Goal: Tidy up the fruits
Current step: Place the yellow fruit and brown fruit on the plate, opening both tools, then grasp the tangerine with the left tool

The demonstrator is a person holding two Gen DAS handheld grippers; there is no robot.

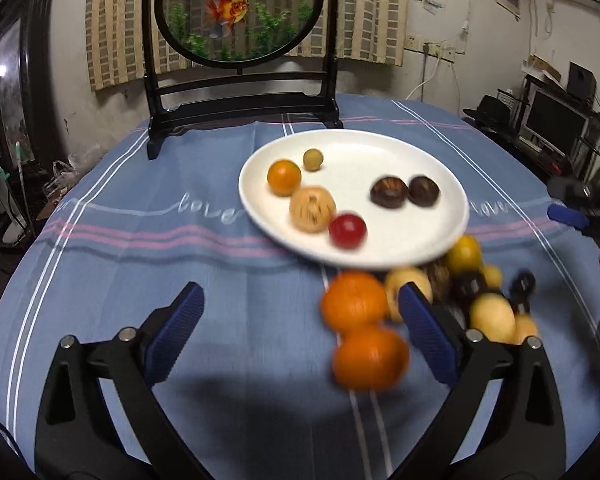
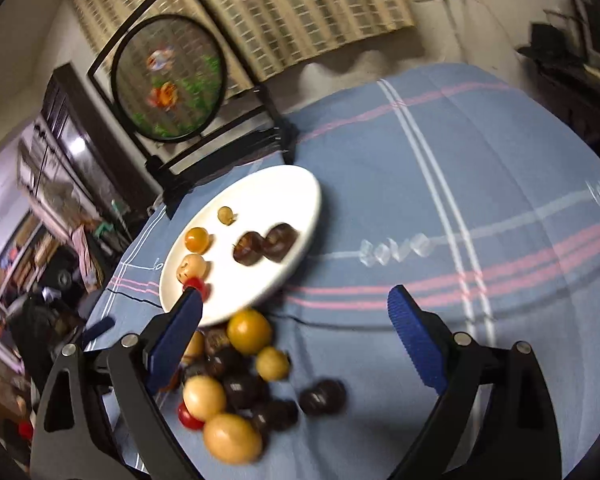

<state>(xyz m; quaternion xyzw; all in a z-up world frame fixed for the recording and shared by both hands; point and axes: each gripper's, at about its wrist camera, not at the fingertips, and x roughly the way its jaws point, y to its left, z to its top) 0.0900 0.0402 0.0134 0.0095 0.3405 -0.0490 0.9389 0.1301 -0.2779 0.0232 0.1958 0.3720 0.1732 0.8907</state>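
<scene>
A white plate [image 1: 400,148] on the blue striped tablecloth holds an orange fruit [image 1: 284,177], a small green one [image 1: 312,159], a tan one [image 1: 312,209], a red one [image 1: 347,230] and two dark brown ones [image 1: 387,191]. A loose pile of fruits lies in front of the plate: two oranges [image 1: 354,300], yellow fruits [image 1: 492,317] and dark ones. My left gripper [image 1: 300,322] is open and empty, with the oranges between its pads. My right gripper [image 2: 296,320] is open and empty above the same pile [image 2: 228,392], near the plate [image 2: 300,196].
A black framed round goldfish screen [image 1: 240,12] stands at the table's back edge behind the plate. The tablecloth [image 1: 140,220] covers a round table. Cluttered shelves and furniture stand around the table.
</scene>
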